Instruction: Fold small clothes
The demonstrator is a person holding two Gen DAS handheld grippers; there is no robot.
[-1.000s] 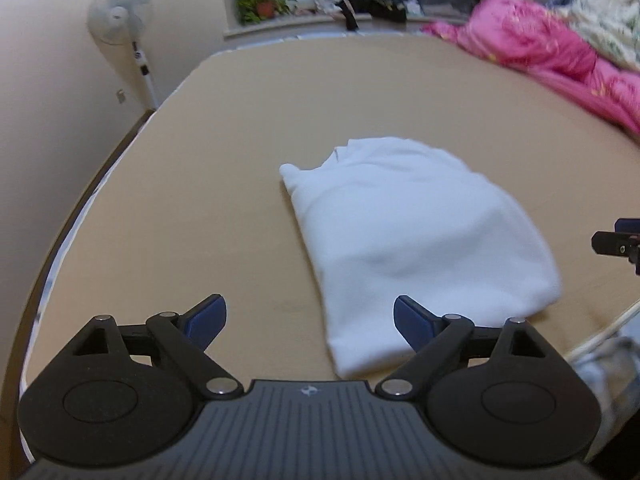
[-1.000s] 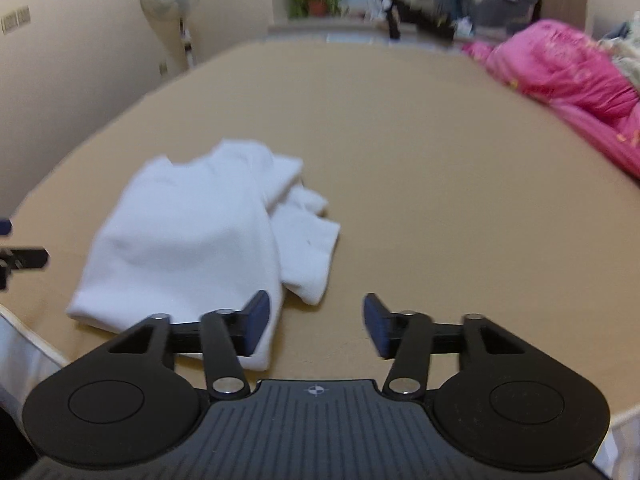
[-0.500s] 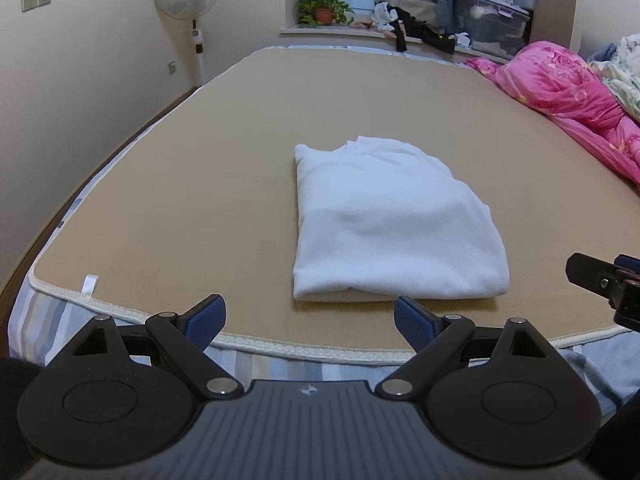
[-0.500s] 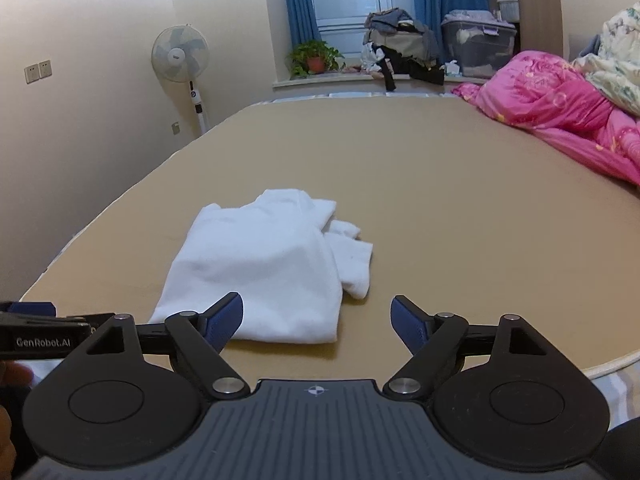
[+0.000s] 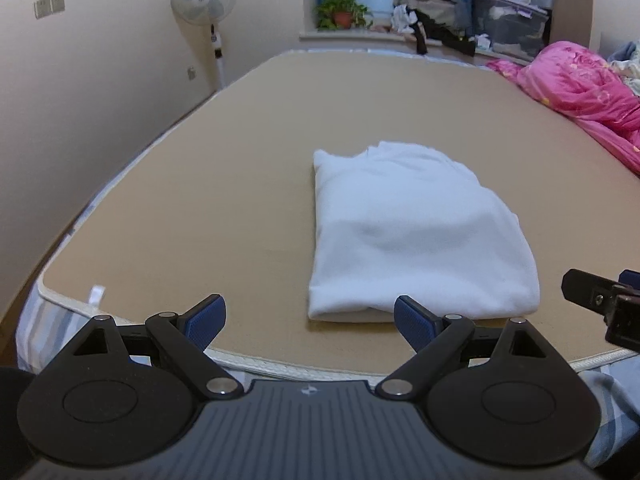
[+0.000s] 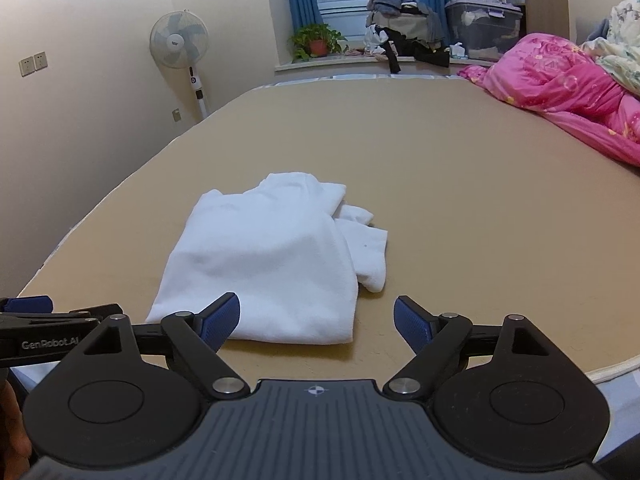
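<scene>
A white folded garment lies on the tan bed mat near its front edge. In the right wrist view the garment shows a sleeve part sticking out at its right side. My left gripper is open and empty, held back at the bed's front edge, just short of the garment. My right gripper is open and empty, also just short of the garment's near edge. Each gripper shows at the edge of the other's view: the right one and the left one.
A pink quilt lies at the bed's far right. A standing fan is by the left wall. A potted plant, piled clothes and a storage box sit on the window sill behind the bed.
Both grippers have pulled back from the garment toward the bed's front edge and risen. The right gripper has opened wider. The garment lies still, released.
</scene>
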